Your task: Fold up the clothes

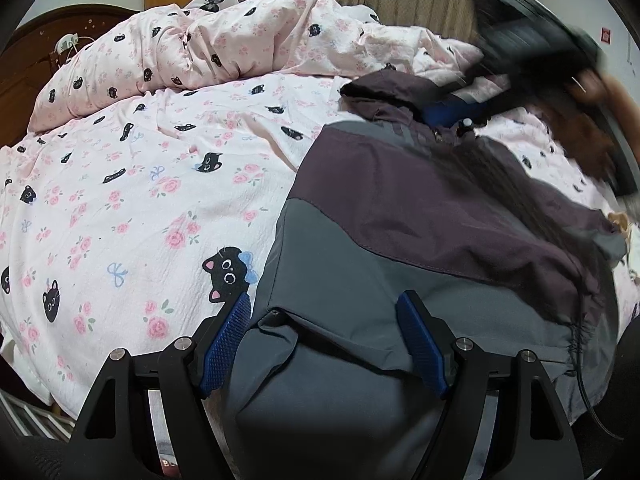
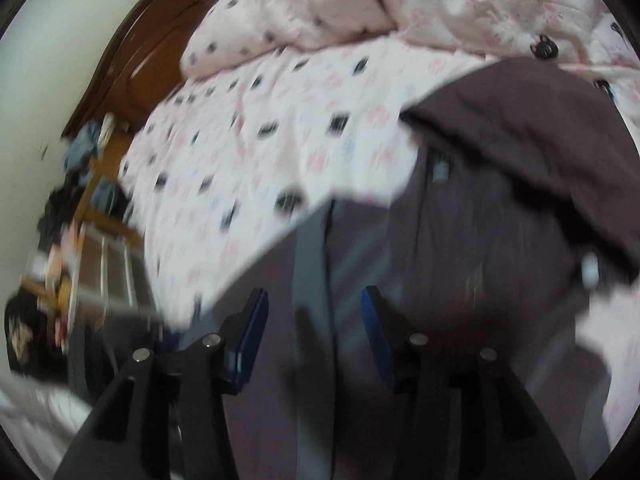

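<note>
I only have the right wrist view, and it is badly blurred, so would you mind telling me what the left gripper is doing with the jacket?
Observer: The left gripper is open, with its fingers on either side of a fold in the grey hem of the jacket, near the front edge of the bed.
Operator: Thank you. Does the garment lie flat over there?
Observer: Mostly. The grey and purple panels are spread over the cat-print sheet, but the hood end is bunched up at the far side.
Operator: And where does my right gripper sit from that angle?
Observer: The right gripper shows up in the left view as a dark, motion-blurred shape at the far right, near the collar; your own view shows its jaws open.
</note>
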Tool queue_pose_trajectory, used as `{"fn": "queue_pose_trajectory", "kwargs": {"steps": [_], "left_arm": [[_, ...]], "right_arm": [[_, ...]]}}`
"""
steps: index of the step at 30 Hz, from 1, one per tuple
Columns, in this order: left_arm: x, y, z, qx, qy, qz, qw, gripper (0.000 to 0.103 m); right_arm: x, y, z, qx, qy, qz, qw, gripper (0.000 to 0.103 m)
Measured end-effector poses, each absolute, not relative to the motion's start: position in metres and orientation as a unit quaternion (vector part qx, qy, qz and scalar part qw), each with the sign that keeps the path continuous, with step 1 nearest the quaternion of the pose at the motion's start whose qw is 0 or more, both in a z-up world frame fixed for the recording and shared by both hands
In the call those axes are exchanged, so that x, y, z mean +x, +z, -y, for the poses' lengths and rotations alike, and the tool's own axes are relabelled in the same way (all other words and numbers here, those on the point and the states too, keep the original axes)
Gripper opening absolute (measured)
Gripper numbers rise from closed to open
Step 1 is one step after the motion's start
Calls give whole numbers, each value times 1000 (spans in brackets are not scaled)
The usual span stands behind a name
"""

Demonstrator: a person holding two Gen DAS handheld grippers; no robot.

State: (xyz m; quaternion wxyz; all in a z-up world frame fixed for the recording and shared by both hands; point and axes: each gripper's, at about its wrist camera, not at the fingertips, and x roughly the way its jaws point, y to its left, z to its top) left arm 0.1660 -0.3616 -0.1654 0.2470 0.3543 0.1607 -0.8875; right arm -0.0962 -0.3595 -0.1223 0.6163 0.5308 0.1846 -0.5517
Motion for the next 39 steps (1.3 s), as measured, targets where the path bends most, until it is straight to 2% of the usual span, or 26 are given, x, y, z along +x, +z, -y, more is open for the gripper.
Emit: {"fn": "queue_pose_trajectory", "kwargs": {"steps": [5,12,14,15,16,17,18,23,29,32,34,39], "left_arm": [[178,-145,350,308,-910,-153,230,71],[174,-149,326,334,-911,-131,203,71],[170,-154,321,349,-907,-116,206,71],[168,-157,319,359,-903,-105,212,71],[166,-161,318,369,-899,-100,215,72],[164,-165,318,379,-894,-96,218,72],[163,-167,317,383,-892,-95,219,72],[162,-172,315,393,-888,-88,223,72],[165,-171,315,392,-887,-96,224,73],[172,-163,313,377,-892,-109,223,72],[177,-156,305,360,-900,-108,220,72],[179,-143,265,332,-924,-43,184,72]], "right_arm": [[-76,-148,306,546,-539,-214,605,50],[-89,-166,285,574,-537,-142,601,50],[-90,-167,286,574,-538,-138,602,44],[-91,-167,286,575,-538,-134,602,32],[-93,-168,287,577,-538,-130,601,14],[-95,-169,285,578,-538,-125,601,8],[-96,-170,284,580,-537,-120,601,4],[-103,-170,275,578,-551,-110,591,0],[-109,-170,258,577,-571,-106,574,3],[-114,-157,232,565,-588,-87,572,14],[-122,-147,203,552,-617,-68,556,31],[-136,-136,118,533,-681,-7,503,32]]}}
